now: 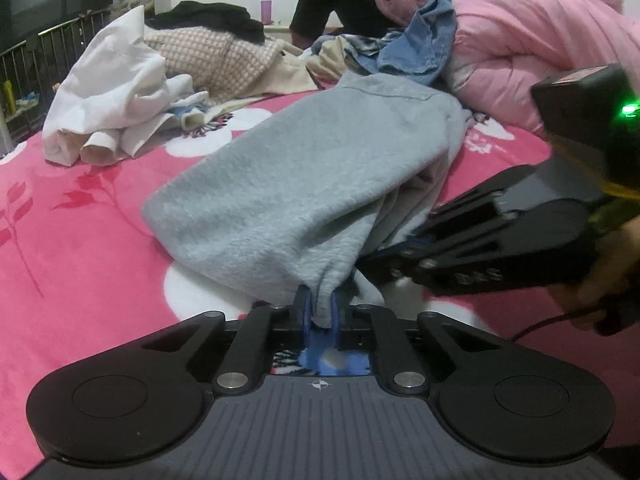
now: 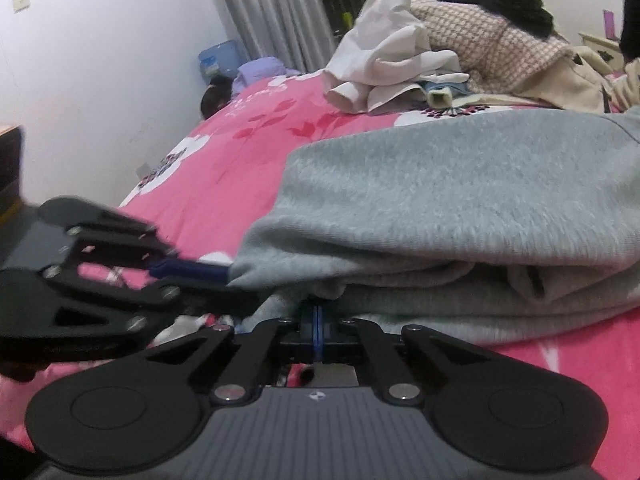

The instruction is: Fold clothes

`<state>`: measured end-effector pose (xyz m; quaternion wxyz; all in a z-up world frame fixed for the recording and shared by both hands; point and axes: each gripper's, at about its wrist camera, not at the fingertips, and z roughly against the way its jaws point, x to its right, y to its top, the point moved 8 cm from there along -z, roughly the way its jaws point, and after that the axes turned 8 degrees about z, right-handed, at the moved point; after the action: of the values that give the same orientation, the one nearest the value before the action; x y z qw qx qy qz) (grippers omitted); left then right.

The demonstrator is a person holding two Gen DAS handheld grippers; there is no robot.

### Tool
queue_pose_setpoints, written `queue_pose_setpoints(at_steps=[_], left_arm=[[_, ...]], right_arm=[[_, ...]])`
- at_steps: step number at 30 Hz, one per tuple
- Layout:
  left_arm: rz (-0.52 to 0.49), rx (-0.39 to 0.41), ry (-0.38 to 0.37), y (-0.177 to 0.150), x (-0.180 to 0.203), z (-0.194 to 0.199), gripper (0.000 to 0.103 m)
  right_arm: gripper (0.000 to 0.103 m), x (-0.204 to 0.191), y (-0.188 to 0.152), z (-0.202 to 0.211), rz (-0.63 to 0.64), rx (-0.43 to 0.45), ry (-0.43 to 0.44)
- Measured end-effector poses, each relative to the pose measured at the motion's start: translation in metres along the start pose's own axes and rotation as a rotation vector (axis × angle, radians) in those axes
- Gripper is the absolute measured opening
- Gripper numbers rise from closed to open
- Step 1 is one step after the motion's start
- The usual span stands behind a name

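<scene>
A grey sweatshirt (image 1: 304, 184) lies partly folded on the pink flowered bedspread (image 1: 80, 240); it also shows in the right wrist view (image 2: 460, 200). My left gripper (image 1: 320, 312) is shut on the sweatshirt's near corner and lifts it a little. It also shows at the left of the right wrist view (image 2: 208, 270), pinching the grey edge. My right gripper (image 2: 318, 314) is shut, with its blue pads pressed together at the sweatshirt's lower fold; whether cloth is between them is hidden. It also shows in the left wrist view (image 1: 384, 264), tucked under the grey fabric.
A white garment (image 1: 112, 100) lies crumpled at the back left. Behind it sit a checked garment (image 1: 216, 60), black clothes (image 1: 216, 20), a blue denim piece (image 1: 424, 40) and a pink quilt (image 1: 540, 44). A seated person (image 1: 340, 0) is at the bed's far side.
</scene>
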<state>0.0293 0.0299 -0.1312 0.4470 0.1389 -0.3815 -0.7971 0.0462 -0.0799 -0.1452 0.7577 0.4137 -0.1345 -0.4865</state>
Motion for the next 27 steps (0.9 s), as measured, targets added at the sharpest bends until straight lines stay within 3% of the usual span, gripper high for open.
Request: queue_pose_setpoints(at_steps=[5,12,18,21,24,27], left_arm=[[-0.001,-0.012,-0.002,-0.002,0.001,-0.003,0.007],[-0.009,-0.015,0.011,-0.003,0.001,-0.003,0.007],[-0.016,-0.007,0.010,-0.001,0.002,0.000,0.007],[-0.025,-0.011,0.010,-0.003,0.002,-0.001,0.007],[-0.039,-0.014,0.012,-0.005,0.004,-0.003,0.007],[-0.040,-0.017,0.007,-0.005,0.003,-0.004,0.007]], right_arm=[[0.000,0.013,0.004,-0.012,-0.088,0.033,-0.037],[0.006,0.023,0.003,0.024,-0.130,0.028,-0.029],[0.006,0.001,-0.005,0.030,-0.092,-0.028,0.101],[0.006,-0.005,-0.006,0.009,-0.079,-0.038,0.085],[0.006,0.001,-0.002,-0.003,-0.154,-0.002,0.074],[0.006,0.009,-0.006,-0.006,-0.293,0.037,0.121]])
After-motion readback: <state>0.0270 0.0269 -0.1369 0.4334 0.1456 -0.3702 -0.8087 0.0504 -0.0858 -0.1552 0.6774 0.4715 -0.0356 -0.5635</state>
